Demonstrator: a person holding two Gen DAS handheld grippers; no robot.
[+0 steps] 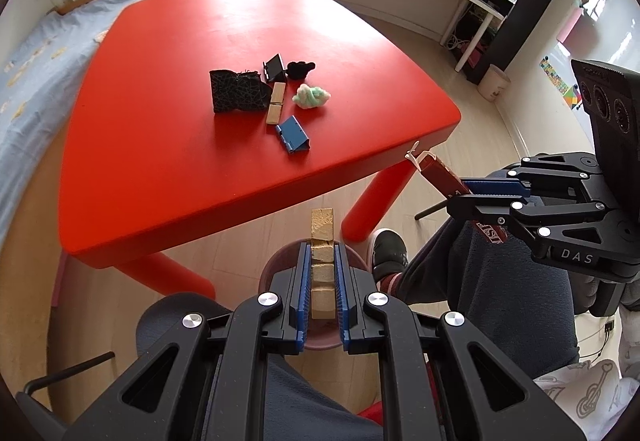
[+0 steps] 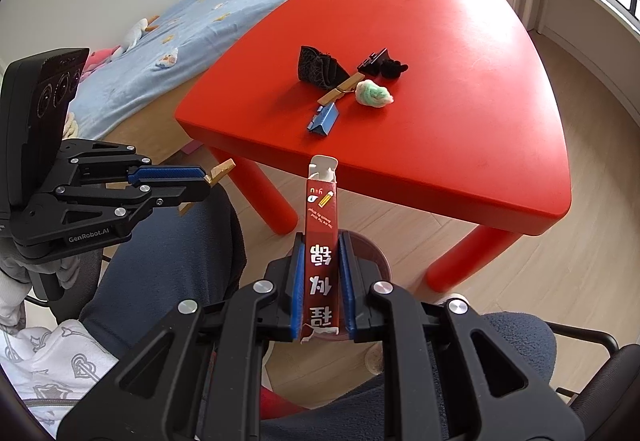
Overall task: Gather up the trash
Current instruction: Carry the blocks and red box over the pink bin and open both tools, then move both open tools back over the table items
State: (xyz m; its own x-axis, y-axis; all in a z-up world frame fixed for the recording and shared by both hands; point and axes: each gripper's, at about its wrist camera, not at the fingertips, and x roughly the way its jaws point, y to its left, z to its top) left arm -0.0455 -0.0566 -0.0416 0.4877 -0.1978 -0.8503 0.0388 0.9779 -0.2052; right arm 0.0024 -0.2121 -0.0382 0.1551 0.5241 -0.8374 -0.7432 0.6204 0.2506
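The left tool [image 1: 322, 277] is clamped on a wooden clothespin [image 1: 322, 265], which sticks out forward past its blue pads. The right tool [image 2: 321, 281] is clamped on a long red carton [image 2: 321, 237] with a torn white end. Both tools point down over a pinkish bin [image 2: 370, 255] that stands on the floor between the person's knees, in front of the red surface [image 1: 192, 145]. On the surface, close together, lie a black patterned cloth [image 1: 237, 92], a second clothespin [image 1: 276, 103], a blue clip [image 1: 293, 133], a black clip [image 1: 275, 67], a small black lump [image 1: 301, 69] and a green-white ball of fluff [image 1: 311, 96]. A bed [image 2: 168, 41] stands beside the surface.
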